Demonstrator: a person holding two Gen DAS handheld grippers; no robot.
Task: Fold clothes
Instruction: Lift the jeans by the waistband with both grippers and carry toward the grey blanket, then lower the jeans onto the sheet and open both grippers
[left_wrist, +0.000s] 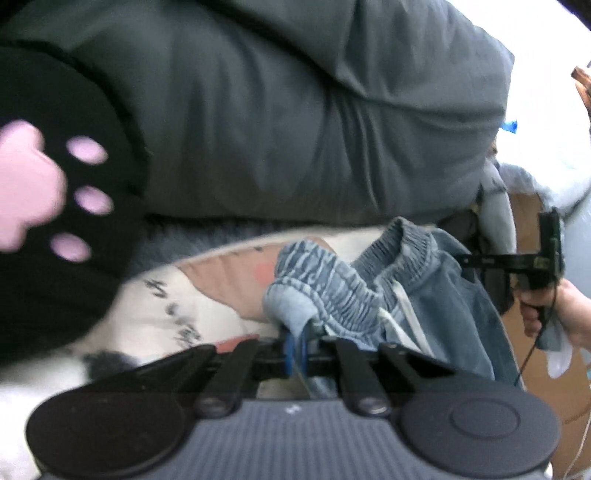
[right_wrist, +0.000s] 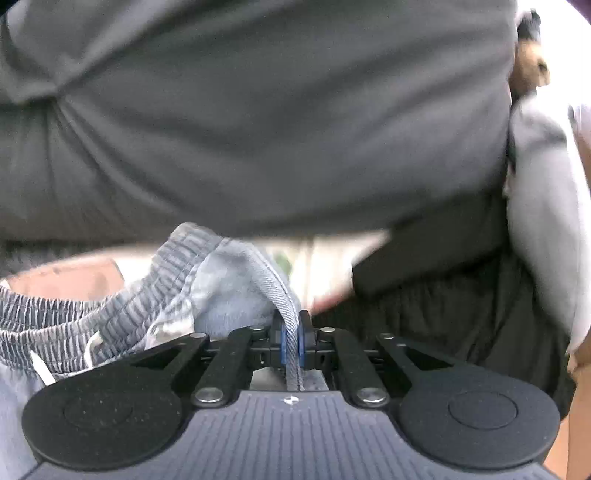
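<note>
Both tools are clamped on denim shorts (left_wrist: 424, 295): left tool (left_wrist: 295, 341) and right tool (right_wrist: 291, 341) pinch its waistband.

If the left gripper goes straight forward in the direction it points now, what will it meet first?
Likely the big dark grey cushion ahead, past the denim waistband that the left gripper clamps; depth is unclear.

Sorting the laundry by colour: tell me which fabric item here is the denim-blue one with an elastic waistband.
The blue shorts, pinched by both claws, left claw and right claw. Their gathered waistband and white drawstring set them apart from the plain grey bedding behind.
</note>
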